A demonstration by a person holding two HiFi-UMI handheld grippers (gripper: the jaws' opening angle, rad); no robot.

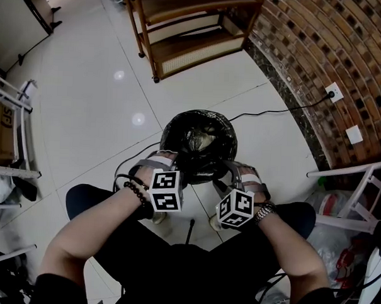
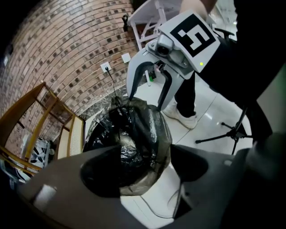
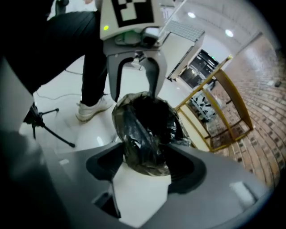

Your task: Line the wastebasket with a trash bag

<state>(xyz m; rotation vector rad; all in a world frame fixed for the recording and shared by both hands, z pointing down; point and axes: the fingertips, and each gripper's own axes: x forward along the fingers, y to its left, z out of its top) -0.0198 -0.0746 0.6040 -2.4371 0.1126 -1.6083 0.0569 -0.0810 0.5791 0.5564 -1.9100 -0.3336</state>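
Head view looks steeply down; gripper views face the wastebasket (image 3: 138, 192) closely from opposite sides

In front of me a wooden shelf (image 1: 193, 51) stands on the white floor (image 1: 93, 81) beside the brick wall (image 1: 321, 53). A black cable (image 1: 268, 112) runs to the wall socket (image 1: 333, 93).

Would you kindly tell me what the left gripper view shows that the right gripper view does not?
Only the left gripper view: the wall socket and the right hand-held gripper across the wastebasket. Only the right gripper view: the left hand-held gripper opposite. Both: the black trash bag draped over the wastebasket, a white shoe, a tripod and the wooden shelf.
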